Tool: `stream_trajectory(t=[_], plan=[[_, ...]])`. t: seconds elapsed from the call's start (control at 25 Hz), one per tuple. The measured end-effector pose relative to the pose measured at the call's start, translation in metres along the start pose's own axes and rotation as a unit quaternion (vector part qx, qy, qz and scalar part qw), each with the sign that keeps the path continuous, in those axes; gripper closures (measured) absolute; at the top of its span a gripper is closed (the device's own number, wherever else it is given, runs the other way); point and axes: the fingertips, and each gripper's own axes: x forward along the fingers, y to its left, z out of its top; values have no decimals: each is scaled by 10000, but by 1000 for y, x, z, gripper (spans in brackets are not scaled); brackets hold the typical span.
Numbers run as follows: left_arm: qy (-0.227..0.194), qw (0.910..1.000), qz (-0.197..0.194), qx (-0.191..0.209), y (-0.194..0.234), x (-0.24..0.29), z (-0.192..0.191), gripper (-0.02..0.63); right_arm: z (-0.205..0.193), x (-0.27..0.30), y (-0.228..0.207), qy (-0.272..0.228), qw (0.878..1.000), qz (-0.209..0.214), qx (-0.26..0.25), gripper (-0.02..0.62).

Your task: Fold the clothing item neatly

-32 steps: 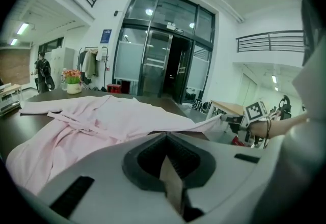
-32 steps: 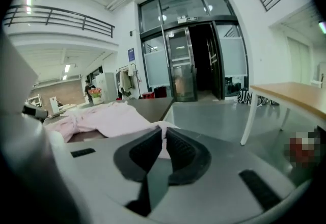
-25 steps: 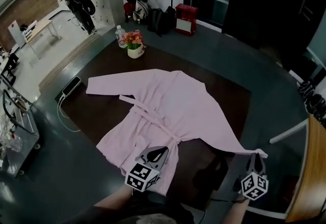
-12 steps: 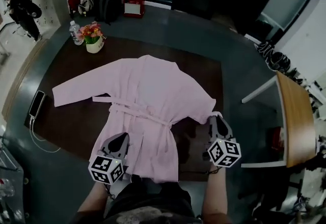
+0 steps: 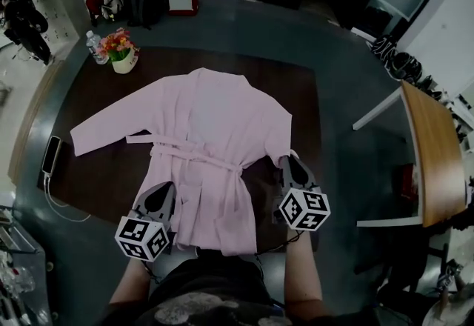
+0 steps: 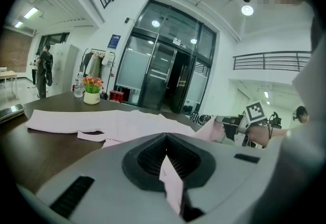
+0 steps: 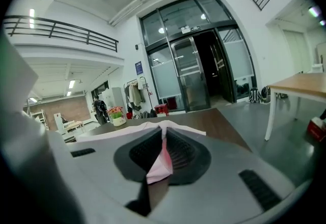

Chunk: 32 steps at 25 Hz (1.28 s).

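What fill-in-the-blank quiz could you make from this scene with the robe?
The robe on the table is ____ in colour.
The left tongs and right tongs are both ____ on its fabric, not open.
The white pot at the table's far corner holds ____.
Missing words: pink; shut; flowers.

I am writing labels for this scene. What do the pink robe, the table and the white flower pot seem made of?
The robe: soft matte cloth; it lies limp and creases. The table: dark brown wood or wood-look board, with a faint sheen. The flower pot: perhaps glazed ceramic, white and smooth; too small to be sure.
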Motion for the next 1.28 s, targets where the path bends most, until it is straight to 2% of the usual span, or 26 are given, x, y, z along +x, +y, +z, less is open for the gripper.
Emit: stream_trajectory(t=[0.16, 0.28, 0.4, 0.6, 0.76, 0.88, 0.96, 1.16, 1.28], plan=[[-53, 9997, 129, 189, 7, 1, 15, 597, 27, 10, 1, -247, 9996, -94, -25, 577], [-216, 9991, 217, 307, 24, 0, 33, 595, 55, 18, 18, -389, 9988, -54, -303, 577], [-407, 9979, 202, 471, 43, -1, 48, 597, 86, 26, 31, -555, 9959, -272, -656, 577], [-466, 9974, -155, 529, 88, 8, 68, 597, 138, 55, 75, -769, 9903, -413, -1079, 577], [-586, 9951, -494, 622, 136, 8, 89, 597, 149, 92, 139, -766, 9843, -476, -1517, 577], [-549, 9945, -587, 675, 178, 8, 98, 597, 132, 128, 186, -659, 9820, -541, -1684, 577], [-497, 9944, -636, 677, 202, 8, 100, 595, 107, 153, 214, -461, 9845, -487, -1623, 577], [-473, 9964, -573, 407, 252, 6, 98, 595, 19, 207, 272, 329, 9916, 4, -1252, 577], [-358, 9975, -556, 257, 269, 5, 90, 595, -41, 226, 292, 1014, 9882, 187, -1135, 576]])
